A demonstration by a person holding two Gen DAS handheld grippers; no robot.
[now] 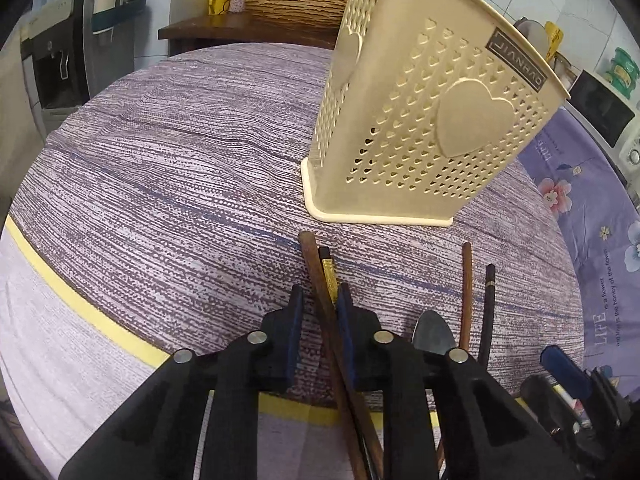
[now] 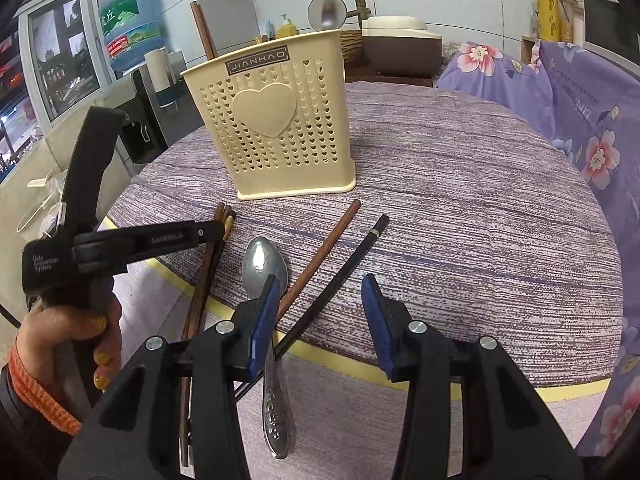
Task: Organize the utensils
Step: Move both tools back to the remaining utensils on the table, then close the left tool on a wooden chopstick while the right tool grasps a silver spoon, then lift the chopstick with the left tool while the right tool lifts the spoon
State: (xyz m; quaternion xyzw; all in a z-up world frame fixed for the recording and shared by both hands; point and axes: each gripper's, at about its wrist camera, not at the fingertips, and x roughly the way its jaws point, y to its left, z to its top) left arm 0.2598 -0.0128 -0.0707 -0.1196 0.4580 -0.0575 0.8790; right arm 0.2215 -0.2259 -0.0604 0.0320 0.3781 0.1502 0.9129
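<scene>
Chopsticks (image 1: 320, 304) lying at the table's (image 1: 160, 168) near edge | left gripper (image 1: 320, 312) clamping them | right gripper (image 2: 320, 320) hovering apart, empty, over the spoon (image 2: 265, 264) | lifting level is keeping the pair together for the holder (image 1: 420, 120).

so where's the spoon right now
In the right wrist view the spoon lies on the table near its front edge, between the bundled chopsticks on its left and a brown chopstick on its right.

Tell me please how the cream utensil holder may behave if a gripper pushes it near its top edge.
The cream utensil holder looks like thin perforated plastic, so it is probably light and may slide on the tablecloth. It stands tall on a narrow base, so a high push could tip it. The brown chopsticks leaning inside it probably add little weight.
</scene>
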